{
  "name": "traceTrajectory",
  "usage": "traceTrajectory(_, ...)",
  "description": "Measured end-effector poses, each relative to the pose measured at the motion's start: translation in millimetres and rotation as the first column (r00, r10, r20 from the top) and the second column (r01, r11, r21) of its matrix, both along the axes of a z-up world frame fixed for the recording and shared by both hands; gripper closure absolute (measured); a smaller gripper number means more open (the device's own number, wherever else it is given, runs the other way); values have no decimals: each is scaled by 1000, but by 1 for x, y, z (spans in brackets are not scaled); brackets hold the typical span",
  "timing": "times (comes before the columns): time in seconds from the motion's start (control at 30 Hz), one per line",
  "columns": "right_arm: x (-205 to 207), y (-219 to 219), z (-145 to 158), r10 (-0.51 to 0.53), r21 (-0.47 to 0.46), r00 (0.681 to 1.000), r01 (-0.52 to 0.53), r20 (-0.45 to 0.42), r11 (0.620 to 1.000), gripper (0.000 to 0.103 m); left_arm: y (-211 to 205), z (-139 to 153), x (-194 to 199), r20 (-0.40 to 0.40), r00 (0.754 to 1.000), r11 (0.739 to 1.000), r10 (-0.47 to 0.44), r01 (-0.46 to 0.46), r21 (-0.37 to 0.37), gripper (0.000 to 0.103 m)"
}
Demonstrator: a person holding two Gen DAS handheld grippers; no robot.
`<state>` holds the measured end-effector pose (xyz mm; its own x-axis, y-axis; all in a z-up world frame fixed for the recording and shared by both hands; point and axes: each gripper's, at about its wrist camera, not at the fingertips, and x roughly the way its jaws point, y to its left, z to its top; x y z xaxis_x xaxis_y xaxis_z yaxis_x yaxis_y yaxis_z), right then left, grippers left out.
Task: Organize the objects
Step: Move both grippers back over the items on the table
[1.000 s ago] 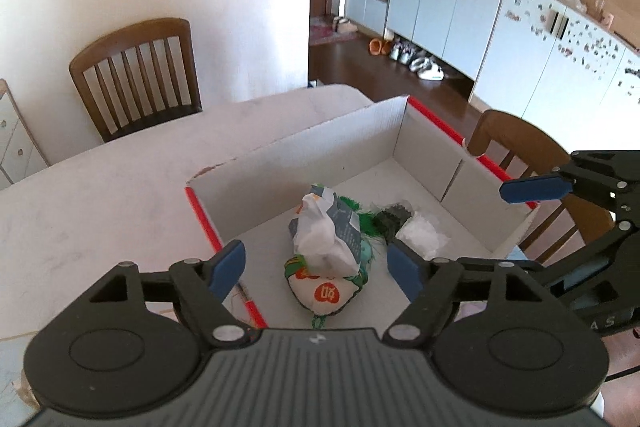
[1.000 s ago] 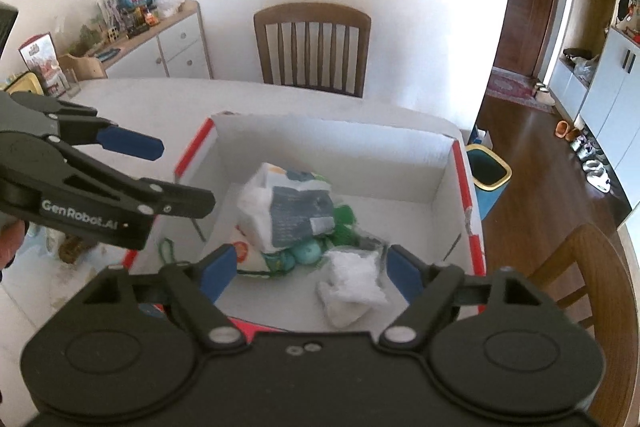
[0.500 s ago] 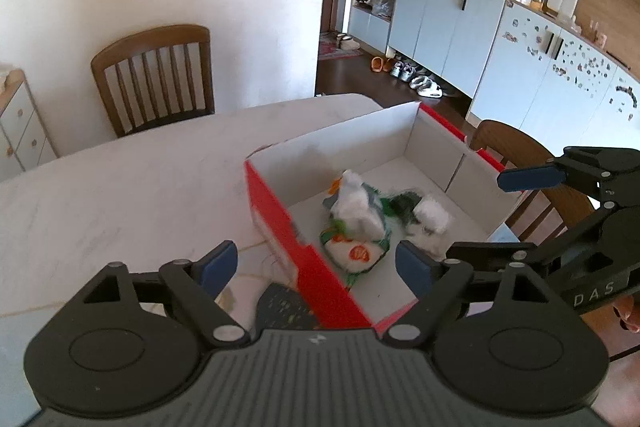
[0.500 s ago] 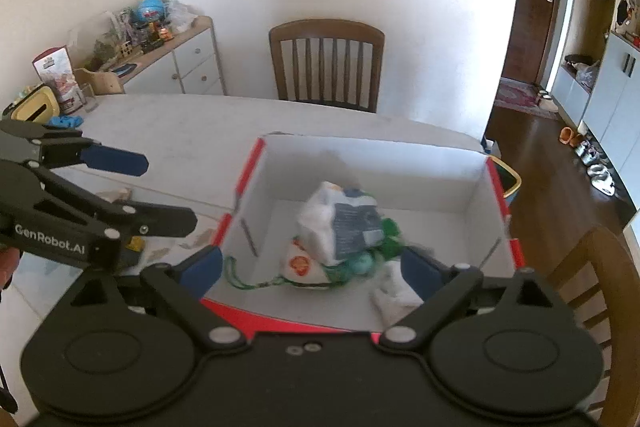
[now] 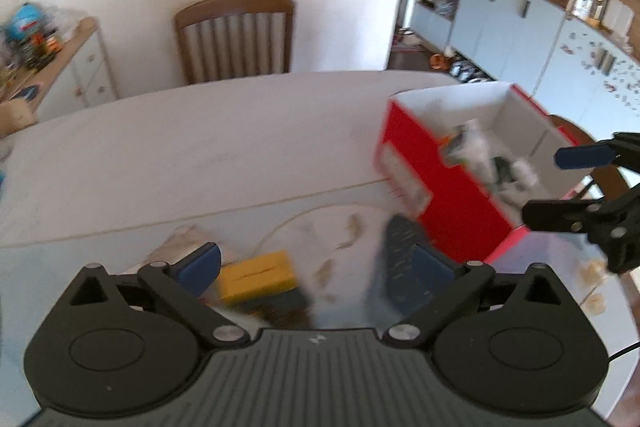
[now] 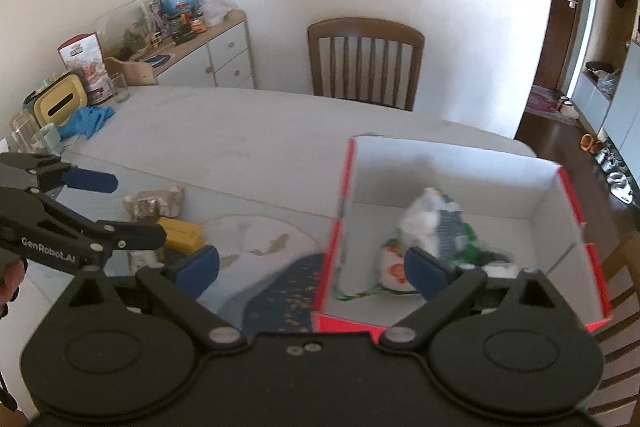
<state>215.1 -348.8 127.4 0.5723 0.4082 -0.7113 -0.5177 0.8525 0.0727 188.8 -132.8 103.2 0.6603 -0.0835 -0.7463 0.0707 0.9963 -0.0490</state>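
Note:
A red cardboard box (image 5: 436,183) with a white inside (image 6: 452,179) stands on the table at the right. It holds a white and grey bag (image 6: 434,223), a white pouch with orange print (image 6: 390,267) and crumpled white wrapping (image 5: 524,173). A yellow block (image 5: 256,277) and a dark blue patterned object (image 5: 400,247) lie on the table left of the box. My left gripper (image 5: 316,265) is open and empty above them. My right gripper (image 6: 312,265) is open and empty over the box's near left corner.
A crumpled beige wrapper (image 6: 154,203) lies by the yellow block (image 6: 180,233). A wooden chair (image 6: 364,63) stands at the far side. A sideboard (image 6: 192,55) with clutter is at the left. A blue cloth (image 6: 86,121) and jars sit on the table's left end.
Both grippers have pulled back and swung left, away from the box. The yellow block and dark blue object have come into view. Both stay open and empty.

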Motion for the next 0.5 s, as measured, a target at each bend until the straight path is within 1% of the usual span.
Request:
traceTrajectory(0.07,-2,12,-4,7,-4,1000,-7,-6,1000,4,20,-6,-7,-9,1000,1000,25,-25,10,1)
traceTrajectory(0.17,-4,31,-11,14,-13,1000,-14,-17,1000,4,49,-16,-15,-38,998,998,59,-59,-5,1)
traceTrajectory(0.27,-6,48,-19,17,-27,999,-18,-32,999,4,74,-25,-23,-64,994,996,91,-92,-2,1)
traceTrajectory(0.37,-6,62,-27,19,-41,999,-21,-44,999,4,94,-36,-27,-85,989,993,118,-119,-6,1)
traceTrajectory(0.5,-6,82,-41,36,-65,997,-40,-65,997,4,114,-53,-29,-108,983,989,147,-147,13,1)
